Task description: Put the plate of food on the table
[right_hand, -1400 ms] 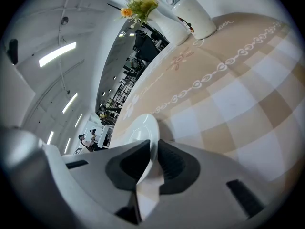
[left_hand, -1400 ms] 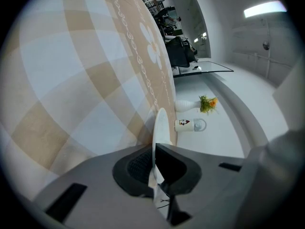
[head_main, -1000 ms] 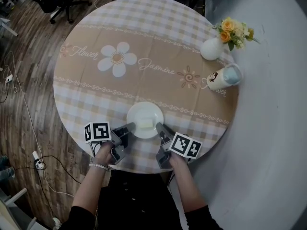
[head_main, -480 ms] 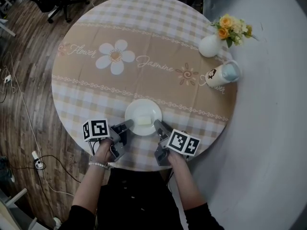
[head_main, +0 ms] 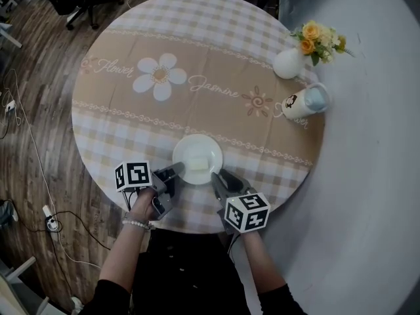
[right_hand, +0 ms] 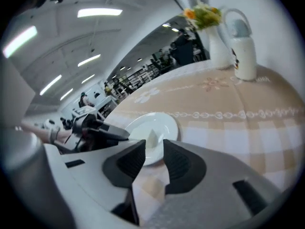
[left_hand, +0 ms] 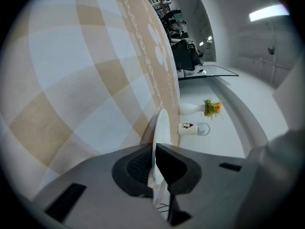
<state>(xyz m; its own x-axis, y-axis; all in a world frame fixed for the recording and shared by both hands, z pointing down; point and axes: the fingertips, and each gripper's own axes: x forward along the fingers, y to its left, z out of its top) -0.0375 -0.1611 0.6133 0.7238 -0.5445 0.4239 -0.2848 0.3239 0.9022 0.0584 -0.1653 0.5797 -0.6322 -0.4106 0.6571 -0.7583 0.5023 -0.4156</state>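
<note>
A round surface (head_main: 294, 176) seen from above, covered by a checked cloth (head_main: 118, 140) with a beige band and a printed daisy (head_main: 159, 77). A white plate (head_main: 197, 151) lies flat on the cloth at the near edge, about midway between left and right; a pale block of food (head_main: 198, 165) sits on it.

The left gripper (head_main: 176, 170) reaches in from the near left; its jaws are clamped on the plate's left rim, and the left gripper view shows the thin white edge pinched between the dark pads. The right gripper (head_main: 218, 178) sits at the plate's near right rim; its jaws are opening, with a clear gap between the ribbed pads, and the pads do not press on the plate. In the right gripper view the plate and food show through that gap; whether the rim lies between the tips or just ahead of them cannot be told. Each gripper carries a cube with square markers; a person's hands hold both from the near side.

At the far right of the surface stands a white vase (head_main: 289, 64) with yellow and orange flowers (head_main: 318, 39); a white mug (head_main: 305, 102) is just near of it; both are well apart from the plate. Wood floor (head_main: 33, 110) lies to the left.
</note>
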